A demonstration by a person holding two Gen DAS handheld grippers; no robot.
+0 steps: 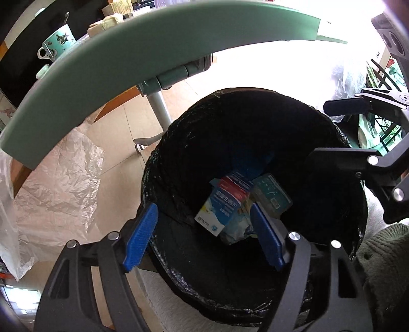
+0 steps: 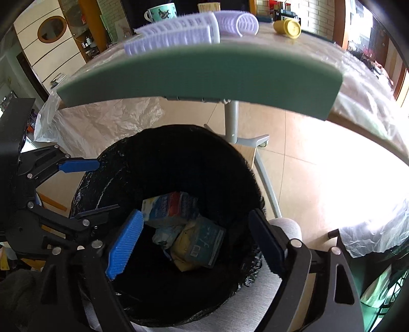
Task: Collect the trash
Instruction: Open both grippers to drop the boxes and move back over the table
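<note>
A bin with a black liner (image 1: 179,163) (image 2: 115,158) stands on the floor under the green table edge. Inside lie a blue-and-white carton (image 1: 225,204) (image 2: 168,206), a teal packet (image 1: 273,196) (image 2: 204,242) and crumpled wrappers. My left gripper (image 1: 204,235) is open and empty above the bin's mouth; it also shows in the right wrist view (image 2: 87,189). My right gripper (image 2: 194,242) is open and empty above the bin; it also shows in the left wrist view (image 1: 329,127).
The green table edge (image 1: 107,66) (image 2: 199,74) overhangs the bin. On the table are lilac hair rollers (image 2: 194,28), a yellow bottle (image 2: 287,28) and a patterned mug (image 1: 57,42) (image 2: 162,11). A grey table leg (image 2: 232,120) and clear plastic sheeting (image 1: 56,184) are nearby.
</note>
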